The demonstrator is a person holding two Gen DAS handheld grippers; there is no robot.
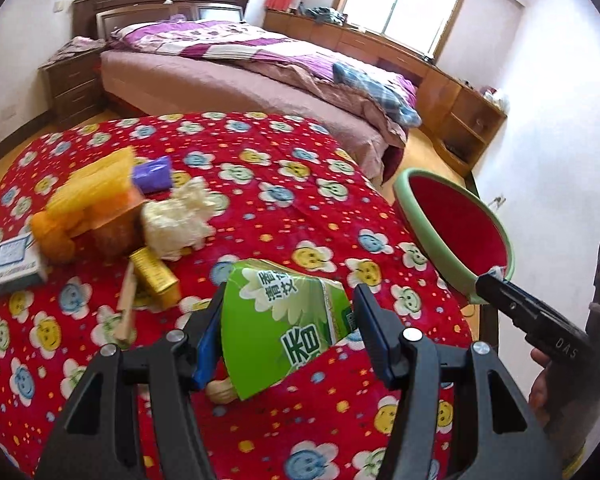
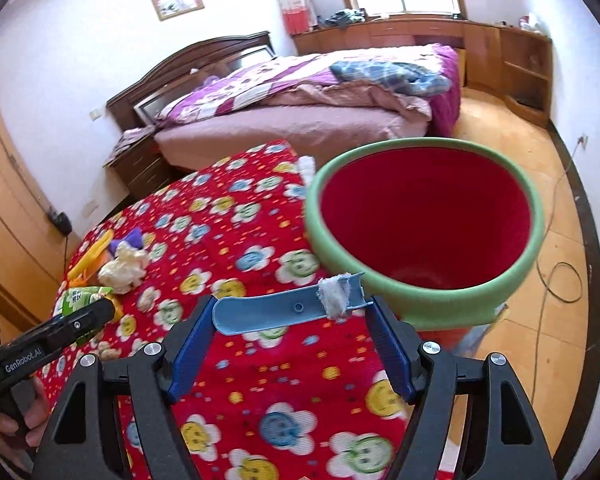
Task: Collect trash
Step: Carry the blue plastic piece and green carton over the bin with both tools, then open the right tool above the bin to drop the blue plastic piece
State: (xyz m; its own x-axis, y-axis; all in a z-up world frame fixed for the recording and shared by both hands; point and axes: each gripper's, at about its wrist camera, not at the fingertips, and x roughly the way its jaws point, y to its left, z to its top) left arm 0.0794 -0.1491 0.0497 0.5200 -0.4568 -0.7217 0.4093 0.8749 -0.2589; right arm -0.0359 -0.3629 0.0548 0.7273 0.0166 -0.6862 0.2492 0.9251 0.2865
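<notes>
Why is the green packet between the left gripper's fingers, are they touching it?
Touching. The left wrist view shows the left gripper with one blue pad pressing against the green packet.

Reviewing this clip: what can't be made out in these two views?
- Bin bottom: right wrist view, near rim hides it.
- Pale object under the green packet: left wrist view, packet covers most of it.
- Yellow and orange trash pile: blurred in both views.
- Blue plastic piece: grip by right gripper fingers unclear.

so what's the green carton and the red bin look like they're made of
Green carton: likely coated paperboard, slightly glossy print, creased and flattened at the folds.
Red bin: probably moulded plastic, smooth red inside with a matte green rolled rim; cannot be sure from looks.
</notes>
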